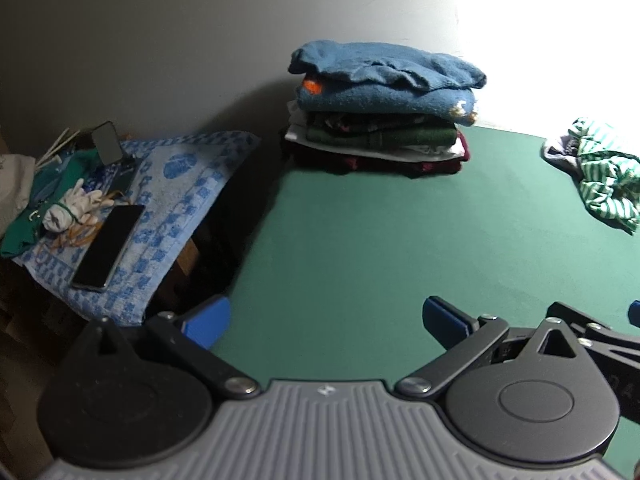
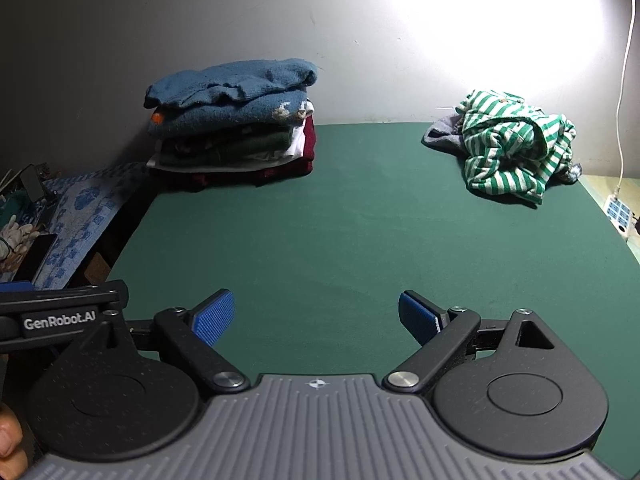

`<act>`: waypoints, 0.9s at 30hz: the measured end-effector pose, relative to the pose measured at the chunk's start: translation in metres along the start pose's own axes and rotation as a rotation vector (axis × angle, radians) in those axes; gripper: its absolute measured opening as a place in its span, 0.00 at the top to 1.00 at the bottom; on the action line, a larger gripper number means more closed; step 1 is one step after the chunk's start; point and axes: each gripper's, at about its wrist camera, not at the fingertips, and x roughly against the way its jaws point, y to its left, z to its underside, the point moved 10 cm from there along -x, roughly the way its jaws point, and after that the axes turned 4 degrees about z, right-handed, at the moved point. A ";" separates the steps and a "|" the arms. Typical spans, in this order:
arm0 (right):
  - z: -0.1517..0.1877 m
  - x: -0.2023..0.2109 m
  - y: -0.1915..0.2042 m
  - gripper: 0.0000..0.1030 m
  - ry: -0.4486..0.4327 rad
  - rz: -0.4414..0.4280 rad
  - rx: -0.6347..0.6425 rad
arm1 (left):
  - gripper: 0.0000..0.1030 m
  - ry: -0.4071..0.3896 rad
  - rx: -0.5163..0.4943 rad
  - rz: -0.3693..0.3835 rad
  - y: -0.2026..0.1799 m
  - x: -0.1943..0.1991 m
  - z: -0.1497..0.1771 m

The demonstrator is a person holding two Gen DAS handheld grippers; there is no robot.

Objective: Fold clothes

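A crumpled green-and-white striped garment [image 2: 516, 148] lies at the far right of the green table [image 2: 340, 232], over a grey cloth [image 2: 442, 136]; it also shows at the right edge of the left wrist view as the striped garment [image 1: 604, 172]. A stack of folded clothes [image 2: 236, 124] topped by a blue sweater stands at the far left against the wall, the same stack [image 1: 384, 108] in the left wrist view. My left gripper [image 1: 326, 320] and right gripper [image 2: 316, 314] both hover open over the near table edge, nothing between the blue pads.
Left of the table, a blue patterned towel [image 1: 172, 200] covers a low surface holding a black phone [image 1: 108, 248], white gloves [image 1: 72, 208] and a second phone [image 1: 106, 142]. A power strip [image 2: 618, 214] and white cable [image 2: 624, 80] sit at the right. A grey wall rises behind.
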 end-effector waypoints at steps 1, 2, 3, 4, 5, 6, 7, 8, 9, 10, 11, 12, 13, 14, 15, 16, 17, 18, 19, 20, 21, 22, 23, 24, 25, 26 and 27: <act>0.000 0.000 0.000 0.11 -0.002 0.003 0.001 | 0.00 0.005 0.003 0.002 0.000 0.000 0.001; 0.001 0.001 0.000 0.12 -0.003 0.007 0.001 | 0.00 0.012 0.006 0.007 0.001 0.000 0.001; 0.001 0.001 0.000 0.12 -0.005 0.010 0.002 | 0.00 0.021 0.010 0.020 0.000 0.000 0.002; 0.002 0.002 0.000 0.12 -0.006 0.011 0.001 | 0.00 0.030 0.015 0.031 0.000 0.000 0.003; 0.002 0.002 0.000 0.12 -0.005 0.006 -0.008 | 0.00 0.036 0.023 0.036 0.001 0.000 0.004; 0.003 0.003 0.000 0.13 -0.002 -0.003 -0.020 | 0.00 0.037 0.028 0.038 0.001 0.000 0.005; 0.004 0.003 0.001 0.13 0.002 -0.010 -0.029 | 0.00 0.036 0.028 0.036 0.001 0.001 0.006; 0.005 0.003 0.001 0.13 0.007 -0.012 -0.032 | 0.00 0.032 0.022 0.031 0.001 0.002 0.007; 0.006 0.003 0.002 0.13 0.012 -0.008 -0.027 | 0.00 0.026 0.016 0.023 0.001 0.003 0.007; 0.006 0.003 0.002 0.14 0.015 -0.005 -0.022 | 0.00 0.017 0.007 0.008 0.000 0.004 0.007; 0.006 0.003 0.003 0.14 0.014 0.000 -0.015 | 0.00 0.012 -0.001 -0.008 0.000 0.005 0.008; 0.005 0.003 0.004 0.14 0.013 0.003 -0.010 | 0.00 0.007 -0.008 -0.024 0.000 0.006 0.009; 0.005 0.004 0.005 0.14 0.012 0.002 -0.009 | 0.00 0.006 -0.012 -0.032 0.000 0.007 0.010; 0.004 0.005 0.005 0.14 0.010 0.000 -0.008 | 0.00 0.010 -0.009 -0.027 0.001 0.007 0.010; 0.004 0.006 0.006 0.14 0.010 -0.003 -0.009 | 0.00 0.014 -0.007 -0.024 0.002 0.006 0.011; 0.005 0.006 0.007 0.14 0.011 -0.005 -0.009 | 0.00 0.016 -0.006 -0.024 0.004 0.006 0.012; 0.006 0.006 0.008 0.14 0.013 -0.007 -0.009 | 0.00 0.019 -0.004 -0.025 0.005 0.006 0.012; 0.007 0.006 0.010 0.14 0.016 -0.008 -0.006 | 0.00 0.021 -0.003 -0.027 0.006 0.006 0.013; 0.008 0.006 0.011 0.14 0.019 -0.011 -0.005 | 0.00 0.025 -0.001 -0.028 0.007 0.006 0.014; 0.009 0.006 0.012 0.14 0.023 -0.015 -0.004 | 0.00 0.028 0.003 -0.028 0.008 0.005 0.015; 0.010 0.006 0.013 0.14 0.026 -0.018 -0.004 | 0.00 0.031 0.006 -0.027 0.010 0.005 0.016; 0.011 0.006 0.014 0.14 0.028 -0.020 -0.004 | 0.00 0.033 0.010 -0.027 0.011 0.005 0.017; 0.012 0.006 0.015 0.14 0.030 -0.023 -0.003 | 0.00 0.035 0.013 -0.027 0.011 0.005 0.018; 0.012 0.006 0.015 0.14 0.030 -0.024 -0.001 | 0.00 0.038 0.015 -0.028 0.012 0.004 0.019; 0.012 0.006 0.016 0.14 0.029 -0.024 0.002 | 0.00 0.041 0.016 -0.028 0.012 0.003 0.019; 0.013 0.006 0.017 0.14 0.027 -0.023 0.005 | 0.00 0.044 0.018 -0.027 0.013 0.003 0.020; 0.013 0.006 0.017 0.14 0.026 -0.023 0.008 | 0.00 0.047 0.020 -0.025 0.013 0.002 0.021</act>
